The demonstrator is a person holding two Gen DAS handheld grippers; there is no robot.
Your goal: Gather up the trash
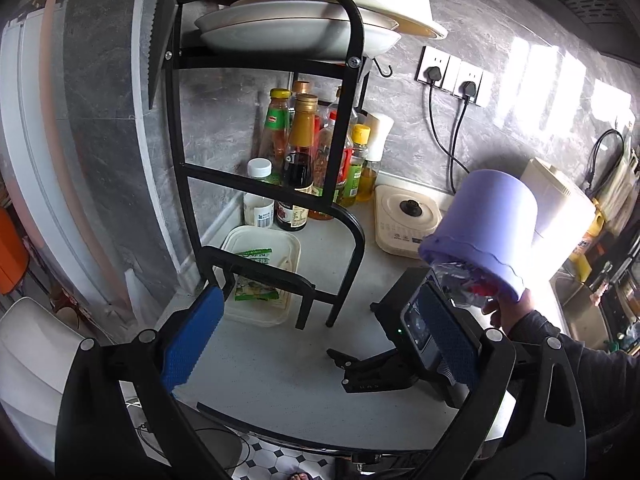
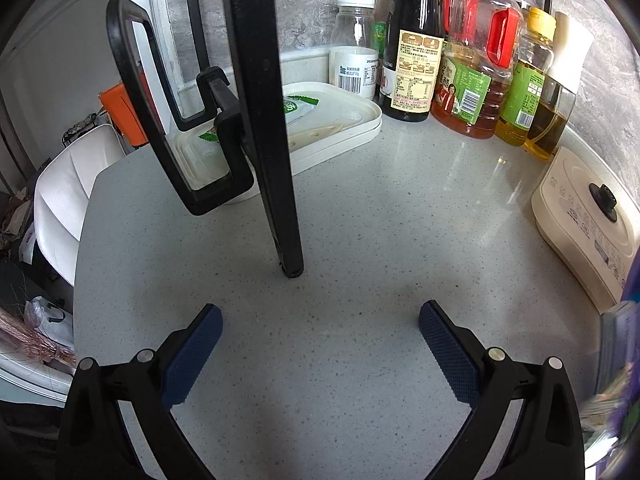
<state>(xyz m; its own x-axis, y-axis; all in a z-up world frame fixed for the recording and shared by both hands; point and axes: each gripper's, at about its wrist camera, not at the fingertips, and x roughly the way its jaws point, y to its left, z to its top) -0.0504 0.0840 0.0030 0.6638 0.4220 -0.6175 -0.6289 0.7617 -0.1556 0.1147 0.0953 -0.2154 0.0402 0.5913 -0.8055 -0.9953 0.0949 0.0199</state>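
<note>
The left gripper [image 1: 320, 340] and right gripper [image 2: 320, 352] are both spread wide holding nothing, so reach slowly past the black rack leg [image 2: 280, 160] for the green wrapper [image 1: 256, 286] in the white tray [image 1: 294, 248].

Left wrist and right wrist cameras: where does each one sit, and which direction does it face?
Left wrist: behind the open left tongs, above the countertop, facing the black rack, sauce bottles and a tilted purple bin; a hand and the right tongs show.
Right wrist: low behind the open right tongs, facing the rack leg.
Shared: white tray, bottles, cream appliance.
</note>
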